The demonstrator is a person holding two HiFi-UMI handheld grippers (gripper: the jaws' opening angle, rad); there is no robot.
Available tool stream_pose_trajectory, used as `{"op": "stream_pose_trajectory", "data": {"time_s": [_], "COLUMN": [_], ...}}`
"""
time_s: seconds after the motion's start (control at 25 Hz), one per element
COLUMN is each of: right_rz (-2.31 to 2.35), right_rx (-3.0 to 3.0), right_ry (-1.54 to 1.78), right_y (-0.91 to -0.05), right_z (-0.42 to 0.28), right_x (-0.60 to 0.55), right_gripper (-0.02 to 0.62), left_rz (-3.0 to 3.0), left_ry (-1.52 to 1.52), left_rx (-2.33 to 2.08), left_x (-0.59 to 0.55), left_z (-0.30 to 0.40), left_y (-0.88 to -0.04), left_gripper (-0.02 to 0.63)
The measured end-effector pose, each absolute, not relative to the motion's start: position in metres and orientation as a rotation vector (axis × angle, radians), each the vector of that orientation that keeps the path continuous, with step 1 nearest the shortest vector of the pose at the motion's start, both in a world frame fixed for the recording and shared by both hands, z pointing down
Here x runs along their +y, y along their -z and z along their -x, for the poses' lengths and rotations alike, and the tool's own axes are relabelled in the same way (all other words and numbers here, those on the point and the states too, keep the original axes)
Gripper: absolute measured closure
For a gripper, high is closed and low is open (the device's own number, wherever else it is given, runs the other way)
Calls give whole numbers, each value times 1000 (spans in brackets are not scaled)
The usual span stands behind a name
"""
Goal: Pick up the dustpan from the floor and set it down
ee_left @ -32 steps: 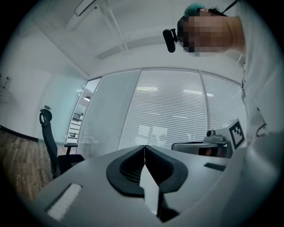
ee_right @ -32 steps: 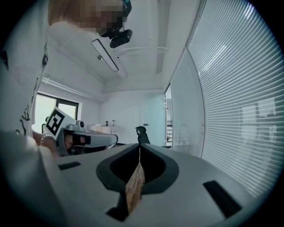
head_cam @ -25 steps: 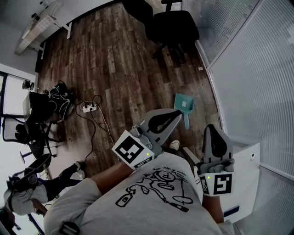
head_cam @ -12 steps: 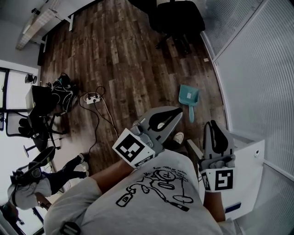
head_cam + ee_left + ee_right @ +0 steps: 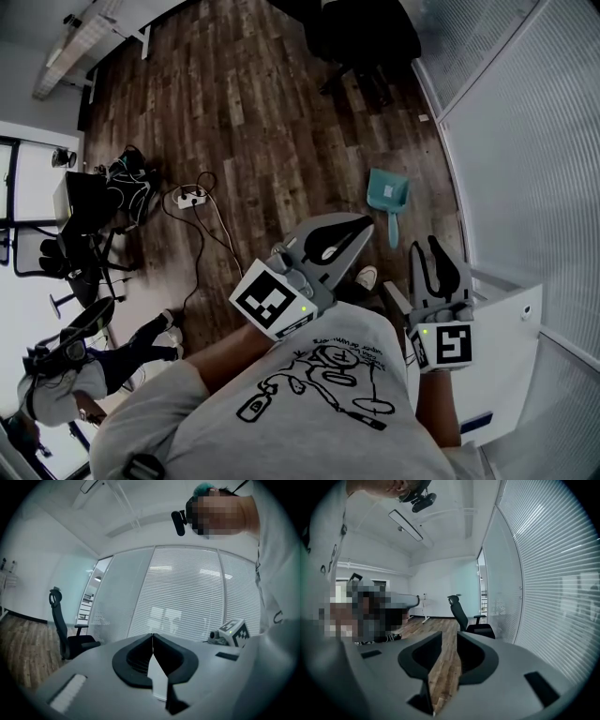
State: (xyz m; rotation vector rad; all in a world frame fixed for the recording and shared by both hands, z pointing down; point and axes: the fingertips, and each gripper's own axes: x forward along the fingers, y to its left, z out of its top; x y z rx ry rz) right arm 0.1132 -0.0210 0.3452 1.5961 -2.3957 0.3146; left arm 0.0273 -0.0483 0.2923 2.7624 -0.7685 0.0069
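The teal dustpan (image 5: 387, 194) lies on the wooden floor beside the glass wall, its handle pointing toward me. My right gripper (image 5: 425, 247) hangs in the air above the floor, short of the handle and a little to its right. Its jaws have just been opening, and they stand apart (image 5: 449, 637) with nothing between them. My left gripper (image 5: 364, 225) is held level at the dustpan's left, shut and empty. In its own view the left gripper (image 5: 152, 635) has its tips meeting and faces the blinds.
A black office chair (image 5: 361, 37) stands at the far end of the floor. A power strip with cables (image 5: 192, 199) and a dark bag (image 5: 127, 187) lie at the left. The glass wall with blinds (image 5: 525, 159) runs along the right, with a white cabinet (image 5: 511, 328) beside me.
The right gripper's jaws, shut in both earlier frames, have parted, and that hand has sunk a little. The left gripper has stayed where it was.
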Motion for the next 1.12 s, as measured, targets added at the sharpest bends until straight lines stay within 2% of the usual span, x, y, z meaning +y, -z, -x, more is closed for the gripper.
{"op": "stream_pose_trajectory", "data": {"time_s": [1.12], "right_rz": [-1345], "right_rx": [-2129], "right_ry": [-575], "right_y": [-554], "right_z": [-145], "right_x": [-53], "right_gripper": [463], "left_rz": [-2743], "left_ry": [21], "left_rx": [-838], "left_x": [-57], "left_z": [-19], "left_y": [-285], "left_gripper": [604]}}
